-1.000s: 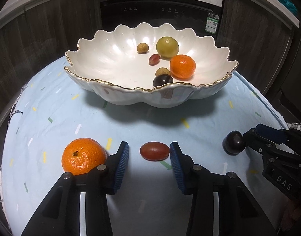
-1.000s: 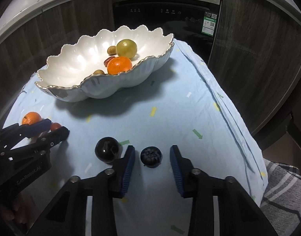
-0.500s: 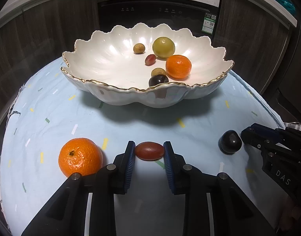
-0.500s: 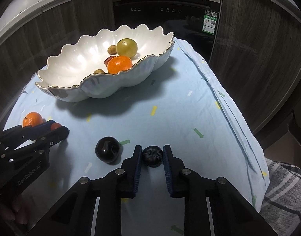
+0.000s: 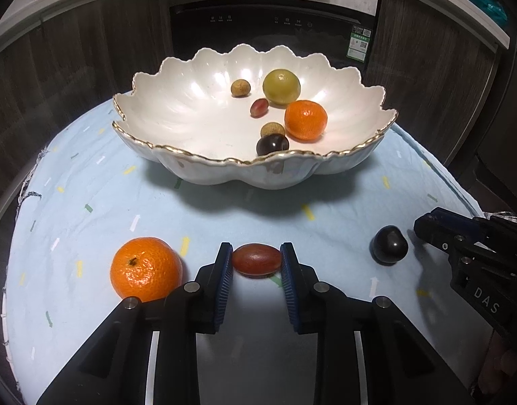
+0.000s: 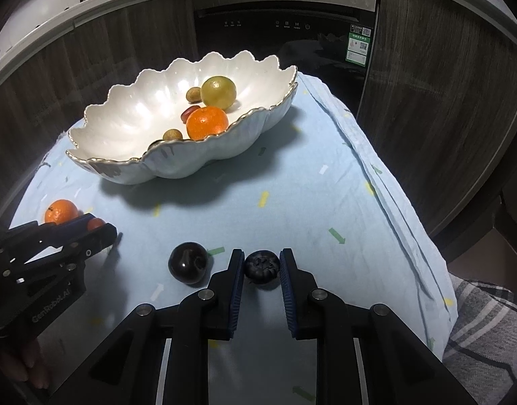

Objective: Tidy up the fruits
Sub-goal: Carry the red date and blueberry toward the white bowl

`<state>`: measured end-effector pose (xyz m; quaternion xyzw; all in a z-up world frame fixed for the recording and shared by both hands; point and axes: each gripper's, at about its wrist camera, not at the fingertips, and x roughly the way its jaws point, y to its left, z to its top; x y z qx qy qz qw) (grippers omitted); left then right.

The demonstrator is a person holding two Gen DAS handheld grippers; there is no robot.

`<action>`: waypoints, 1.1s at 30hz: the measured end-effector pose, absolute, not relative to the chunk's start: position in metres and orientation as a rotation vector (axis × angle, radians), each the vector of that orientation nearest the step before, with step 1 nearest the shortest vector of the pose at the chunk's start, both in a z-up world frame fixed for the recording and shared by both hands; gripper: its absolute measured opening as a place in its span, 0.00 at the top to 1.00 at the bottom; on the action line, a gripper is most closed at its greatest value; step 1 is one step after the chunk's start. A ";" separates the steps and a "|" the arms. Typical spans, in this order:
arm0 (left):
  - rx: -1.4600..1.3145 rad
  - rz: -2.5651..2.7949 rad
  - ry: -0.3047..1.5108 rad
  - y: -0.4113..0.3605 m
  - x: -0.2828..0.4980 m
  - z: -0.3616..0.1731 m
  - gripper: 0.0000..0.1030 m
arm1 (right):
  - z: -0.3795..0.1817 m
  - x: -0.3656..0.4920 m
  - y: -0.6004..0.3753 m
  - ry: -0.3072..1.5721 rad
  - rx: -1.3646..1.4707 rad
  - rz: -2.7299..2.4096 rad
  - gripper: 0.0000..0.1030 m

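Observation:
My left gripper [image 5: 256,259] is shut on a red oval grape [image 5: 256,259] just above the blue cloth. An orange mandarin [image 5: 145,268] lies to its left. My right gripper [image 6: 262,265] is shut on a dark blueberry [image 6: 262,266], with a dark plum [image 6: 188,262] on the cloth to its left; the plum also shows in the left wrist view [image 5: 390,244]. The white scalloped bowl [image 5: 191,165] stands behind and holds several fruits, among them a mandarin [image 5: 305,119] and a green-yellow fruit [image 5: 281,82].
The table has a light blue cloth [image 6: 309,185] whose right edge drops off. Dark cabinets and an oven [image 5: 275,27] stand behind the bowl. A striped cloth [image 6: 484,330] lies at the lower right.
Both grippers have closed: the left on the red grape, the right on the blueberry. Both have come forward slightly toward the bowl.

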<state>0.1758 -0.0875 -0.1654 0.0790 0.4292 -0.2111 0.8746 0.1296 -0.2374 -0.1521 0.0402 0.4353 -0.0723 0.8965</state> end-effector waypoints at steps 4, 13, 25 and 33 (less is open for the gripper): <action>0.166 -0.440 0.887 -0.087 0.174 -0.160 0.72 | -0.148 0.128 -0.237 0.889 0.081 -0.150 0.78; 0.166 -0.434 0.871 -0.083 0.167 -0.144 0.72 | -0.135 0.126 -0.234 0.857 0.076 -0.144 0.78; 0.160 -0.418 0.848 -0.077 0.161 -0.124 0.72 | -0.115 0.123 -0.231 0.808 0.073 -0.139 0.78; 0.152 -0.406 0.824 -0.074 0.165 -0.108 0.72 | -0.100 0.126 -0.227 0.778 0.073 -0.124 0.78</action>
